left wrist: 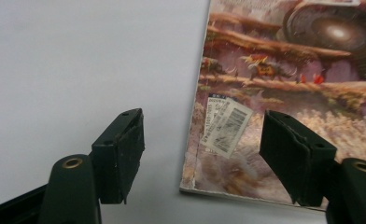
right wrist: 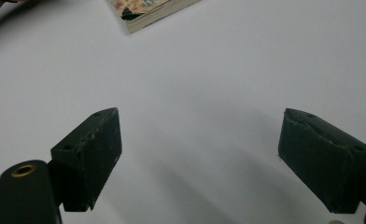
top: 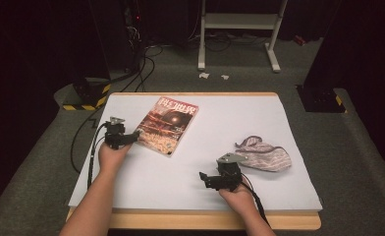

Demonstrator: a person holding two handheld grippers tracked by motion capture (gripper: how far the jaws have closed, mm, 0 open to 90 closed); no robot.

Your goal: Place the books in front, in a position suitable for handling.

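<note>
where the white table top (top: 190, 172) spreads out in front of you, there is one magazine (top: 167, 125) and one striped cloth (top: 264, 153) on it, and you hold two grippers, one in each hand. the magazine lies flat toward the far left of the top, turned at an angle, its cover up; the cloth lies crumpled on the right, well apart from the magazine. your left gripper (top: 130, 138) sits at the magazine's near left corner with its jaws spread wide. in the left gripper view that corner (left wrist: 204, 177), with its barcode sticker (left wrist: 227, 126), lies in the gap between the two pads; one jaw stands over bare table and the other over the cover, and neither pad presses on the magazine. your right gripper (top: 205, 178) rests low near the table's near edge, just beside the cloth, pointing left. its jaws are also spread wide with nothing between them, and in the right gripper view they frame bare white surface, with a corner of the magazine (right wrist: 148, 14) farther off.
</note>
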